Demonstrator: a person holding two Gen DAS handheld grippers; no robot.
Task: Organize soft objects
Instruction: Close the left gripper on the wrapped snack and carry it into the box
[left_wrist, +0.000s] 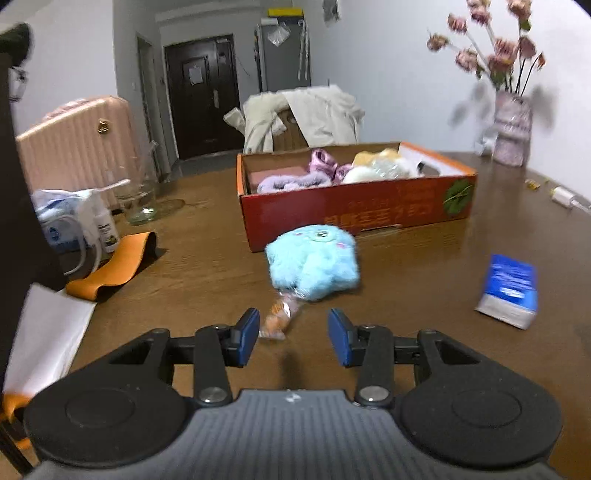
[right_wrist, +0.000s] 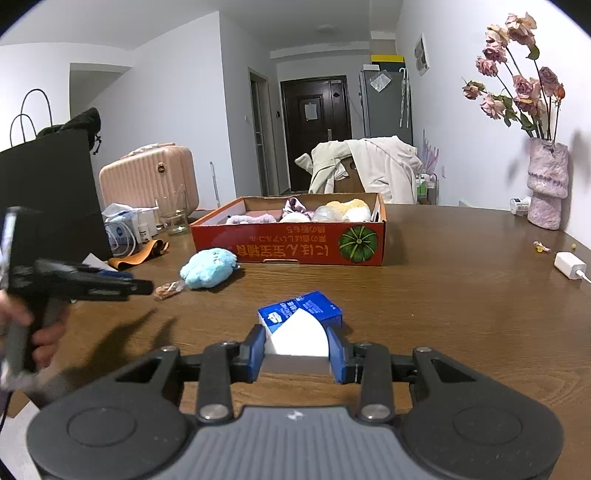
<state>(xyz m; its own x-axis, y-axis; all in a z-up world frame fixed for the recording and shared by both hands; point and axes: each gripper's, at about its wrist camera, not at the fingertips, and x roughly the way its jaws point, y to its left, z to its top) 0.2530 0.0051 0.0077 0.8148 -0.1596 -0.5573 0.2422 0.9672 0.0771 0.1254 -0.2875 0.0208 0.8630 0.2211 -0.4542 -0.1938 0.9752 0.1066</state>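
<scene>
Left wrist view: my left gripper (left_wrist: 292, 338) hangs over the table (left_wrist: 424, 280) with its jaws apart and nothing between the pads; a small snack packet (left_wrist: 277, 318) lies just beyond them, and the blue plush (left_wrist: 314, 267) sits past that, near the front wall of the box (left_wrist: 354, 208). Right wrist view: my right gripper (right_wrist: 296, 349) is clamped on the tissue pack (right_wrist: 301, 326), low over the table's near middle. Inside the box I count several soft items (left_wrist: 332, 171) already stowed: purple, pink, white and yellow pieces along its far side. By my reading the job is partly done. Left over: the plush and the tissue pack, both outside the box; the orange band (left_wrist: 114, 271) at far left may belong too, though I cannot tell.
</scene>
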